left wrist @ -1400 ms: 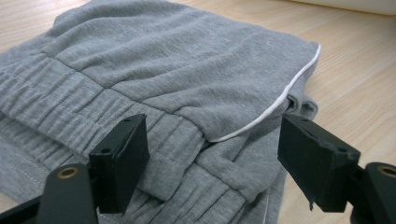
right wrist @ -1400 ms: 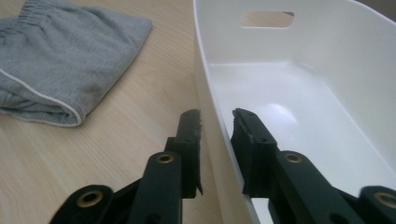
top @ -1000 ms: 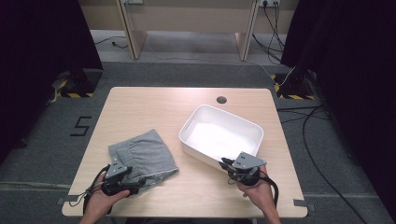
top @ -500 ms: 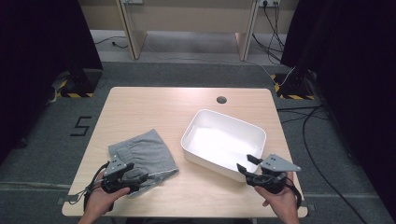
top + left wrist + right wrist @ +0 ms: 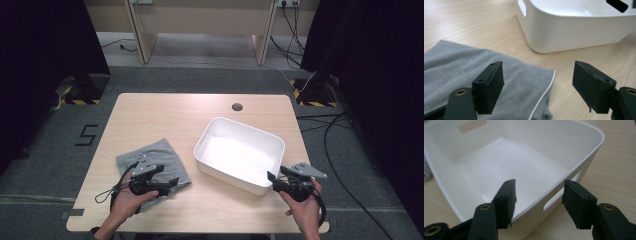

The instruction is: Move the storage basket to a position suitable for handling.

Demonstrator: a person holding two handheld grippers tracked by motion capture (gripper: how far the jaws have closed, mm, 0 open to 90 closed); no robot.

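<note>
Two things in play: a folded grey cloth point(image 5: 154, 167) near the front left corner of the tabletop point(image 5: 165, 120), and a white bin point(image 5: 240, 155) right of centre, toward the front edge.
Bin: empty inside.
Cloth: flat on the tabletop, not lifted, well apart from the bin.
Left gripper point(image 5: 170, 184): jaws wide, poised over the cloth's near right corner, pads not pressing.
Right gripper point(image 5: 272, 180): jaws have just been opening; they straddle the bin's near rim without pinching it.
Done: apparently the bin is placed and released.
Left: grasping the cloth, carrying it into the bin.
</note>
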